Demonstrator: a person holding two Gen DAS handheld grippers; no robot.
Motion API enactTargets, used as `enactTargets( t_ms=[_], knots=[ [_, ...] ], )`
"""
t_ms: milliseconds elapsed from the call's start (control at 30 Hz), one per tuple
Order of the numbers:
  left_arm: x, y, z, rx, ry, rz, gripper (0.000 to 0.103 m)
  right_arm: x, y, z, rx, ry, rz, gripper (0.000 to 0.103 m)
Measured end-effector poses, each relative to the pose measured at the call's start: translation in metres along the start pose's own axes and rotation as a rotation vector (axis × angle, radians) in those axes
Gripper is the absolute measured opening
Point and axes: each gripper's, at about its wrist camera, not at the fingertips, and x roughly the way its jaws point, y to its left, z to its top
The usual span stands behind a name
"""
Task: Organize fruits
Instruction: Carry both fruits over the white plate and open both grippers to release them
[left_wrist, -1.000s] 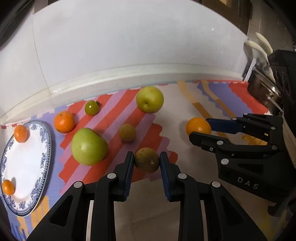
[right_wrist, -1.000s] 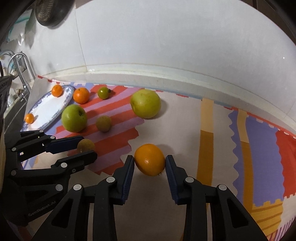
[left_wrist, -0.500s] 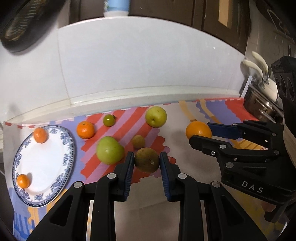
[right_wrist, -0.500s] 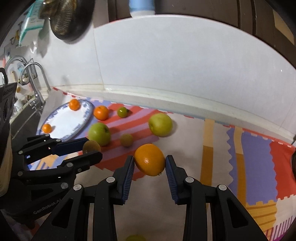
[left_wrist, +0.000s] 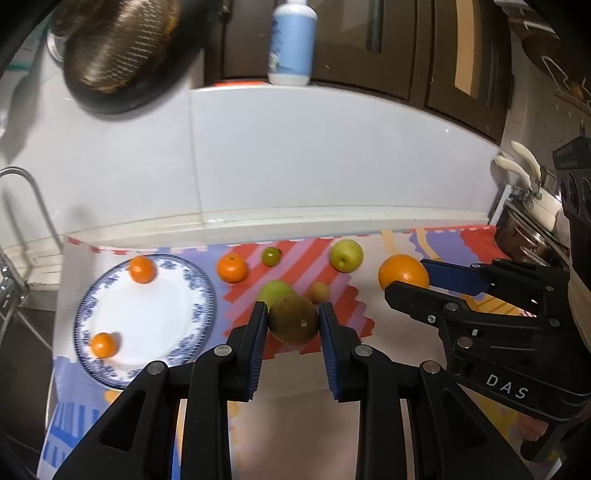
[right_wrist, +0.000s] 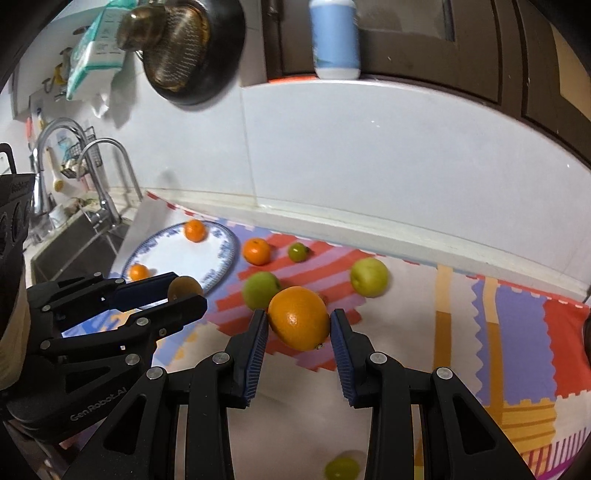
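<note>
Gripping brown fruit (left_wrist: 293, 324) between left hand-held gripper (left_wrist: 293, 325) pads; right hand-held gripper (right_wrist: 298, 325) clamps orange (right_wrist: 298, 317)

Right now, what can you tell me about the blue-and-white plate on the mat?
The plate is round and shallow, glossy like glazed ceramic, with a plain white centre and a blue floral band round the rim. It lies flat at the left end of the patterned mat, near the sink. Two small oranges sit on it, one at the far rim and one at the near left. The rest of it is bare. Neither claw touches it.
</note>
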Motion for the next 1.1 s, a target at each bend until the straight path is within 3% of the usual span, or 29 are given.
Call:
enactTargets(
  t_ms=[367,700,1100],
  knots=[
    [-0.038,0.040,-0.004,-0.041,-0.039,0.074,0.029,-0.011,0.048,0.014,-0.021,-0.051,0.048,0.036],
    [-0.049,0.093,-0.006,-0.083,-0.037,0.145,0.029,0.005,0.094,0.034,-0.057,-0.060,0.097,0.036],
    [-0.018,0.163,0.001,-0.095,0.023,0.180,0.029,0.076,0.139,0.063,-0.073,0.019,0.144,0.036]
  ],
)
